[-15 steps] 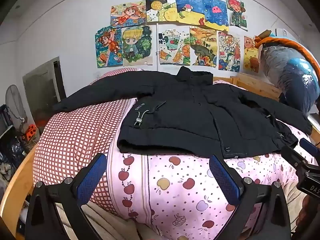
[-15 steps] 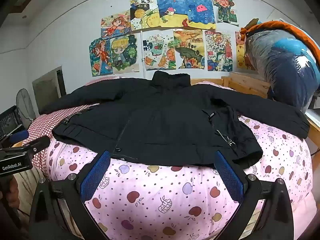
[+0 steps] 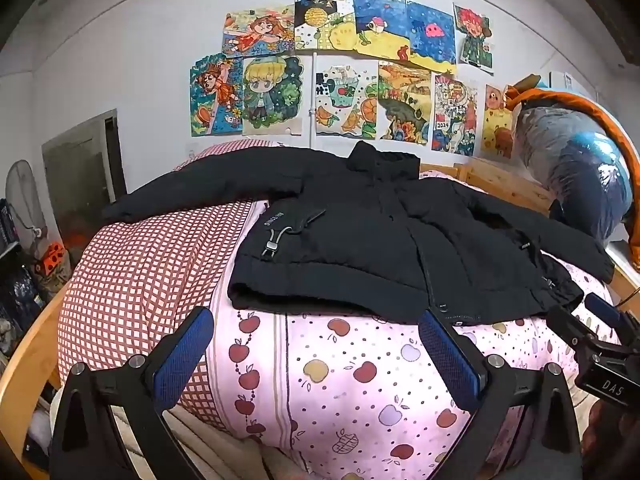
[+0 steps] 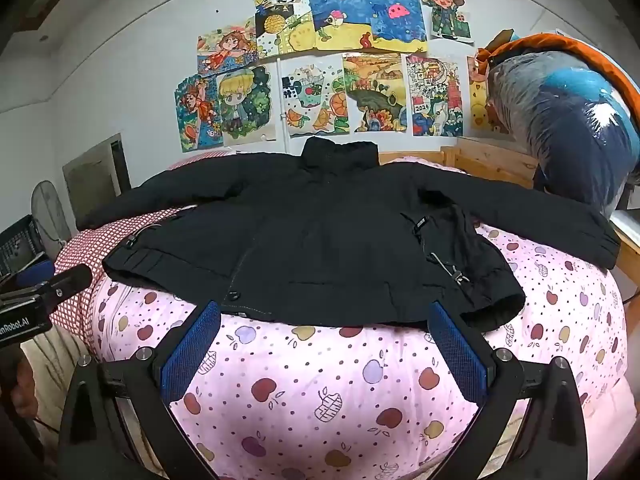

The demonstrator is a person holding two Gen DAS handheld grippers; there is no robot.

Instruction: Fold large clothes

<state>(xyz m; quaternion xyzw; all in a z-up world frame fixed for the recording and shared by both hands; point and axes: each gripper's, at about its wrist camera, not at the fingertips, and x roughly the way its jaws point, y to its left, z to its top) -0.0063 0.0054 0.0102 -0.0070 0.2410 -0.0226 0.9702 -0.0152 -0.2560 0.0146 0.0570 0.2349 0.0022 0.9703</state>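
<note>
Colourful drawings (image 3: 344,68) cover the white wall above a bed with a pink apple-print quilt (image 4: 320,380), where a black padded jacket (image 4: 320,240) lies spread flat, sleeves out. Left gripper (image 3: 316,356) and right gripper (image 4: 324,352) hover before its hem, jaws released wide, empty.

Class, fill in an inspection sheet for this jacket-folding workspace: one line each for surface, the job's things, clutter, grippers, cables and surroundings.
Surface: bed under a pink apple-print cover, with a red checked quilt on its left part.
Job's things: black jacket lies front up, unfolded, sleeves spread to both sides, collar toward the wall.
Clutter: nothing seen on the bed besides the jacket.
Grippers: left gripper and right gripper both open, empty, short of the jacket's hem.
Cables: nothing seen for certain.
Surroundings: children's drawings on the wall, a plastic-wrapped bundle at right, a fan at left, wooden bed frame.
</note>
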